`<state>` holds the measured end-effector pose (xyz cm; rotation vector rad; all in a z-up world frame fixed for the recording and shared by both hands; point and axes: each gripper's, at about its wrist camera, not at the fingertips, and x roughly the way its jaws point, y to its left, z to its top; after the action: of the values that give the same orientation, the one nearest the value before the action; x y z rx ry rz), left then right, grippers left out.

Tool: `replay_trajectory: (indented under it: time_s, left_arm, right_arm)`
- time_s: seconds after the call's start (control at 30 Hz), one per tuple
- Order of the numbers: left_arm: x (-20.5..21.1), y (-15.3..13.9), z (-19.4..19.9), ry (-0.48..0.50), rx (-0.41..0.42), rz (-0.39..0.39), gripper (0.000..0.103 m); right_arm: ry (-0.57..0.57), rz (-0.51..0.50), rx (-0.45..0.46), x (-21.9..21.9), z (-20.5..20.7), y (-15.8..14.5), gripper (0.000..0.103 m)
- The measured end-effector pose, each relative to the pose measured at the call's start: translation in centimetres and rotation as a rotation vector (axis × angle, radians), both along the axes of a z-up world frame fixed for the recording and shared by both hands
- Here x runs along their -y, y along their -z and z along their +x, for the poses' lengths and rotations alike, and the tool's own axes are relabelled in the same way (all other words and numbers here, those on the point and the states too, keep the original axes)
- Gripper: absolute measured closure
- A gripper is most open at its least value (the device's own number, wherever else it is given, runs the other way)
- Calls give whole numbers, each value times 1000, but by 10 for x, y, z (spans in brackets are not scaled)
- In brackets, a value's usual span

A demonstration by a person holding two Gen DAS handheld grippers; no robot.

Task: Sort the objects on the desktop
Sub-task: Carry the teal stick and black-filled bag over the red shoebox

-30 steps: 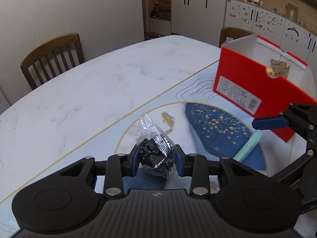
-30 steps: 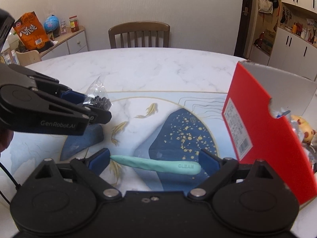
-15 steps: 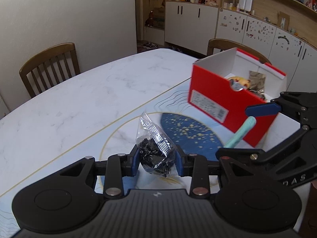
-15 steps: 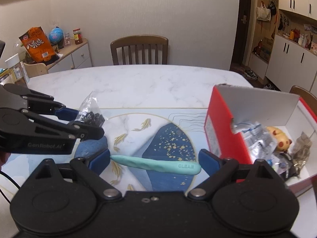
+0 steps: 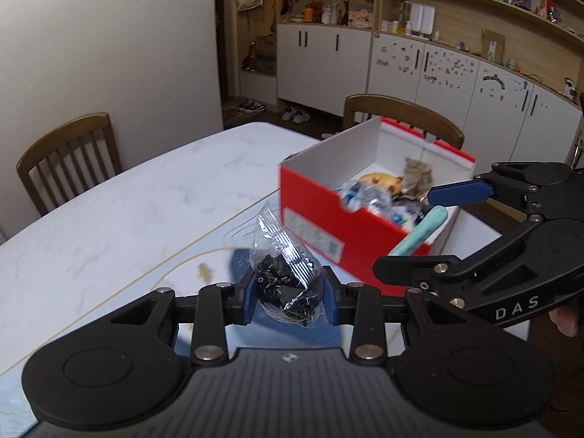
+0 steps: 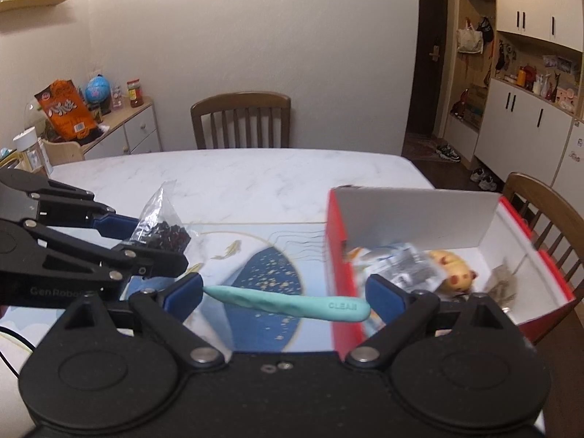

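A clear plastic bag of small black parts is pinched between the blue pads of my left gripper, which is shut on it above the mat. The same bag and left gripper show at the left of the right wrist view. My right gripper is shut on a teal stick marked CLEAN, held end to end between its pads. In the left wrist view that stick hangs at the near wall of the red box, with the right gripper around it.
The red box has a white inside and holds a yellow toy, clear packets and a brown packet. A blue-patterned mat lies on the white marble table. Wooden chairs stand around it.
Both grippers have risen with their loads and moved toward the red box. The box now sits lower in both views, so its inside shows.
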<state>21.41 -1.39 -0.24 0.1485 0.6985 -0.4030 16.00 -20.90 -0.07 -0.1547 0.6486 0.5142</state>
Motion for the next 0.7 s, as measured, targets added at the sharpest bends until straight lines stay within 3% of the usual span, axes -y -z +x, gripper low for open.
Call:
replay_trajectory:
  time_s: [0.7]
  left_arm:
    - [107, -16, 37, 38, 33, -15, 69]
  right_arm:
    - [13, -16, 34, 106, 53, -13, 7]
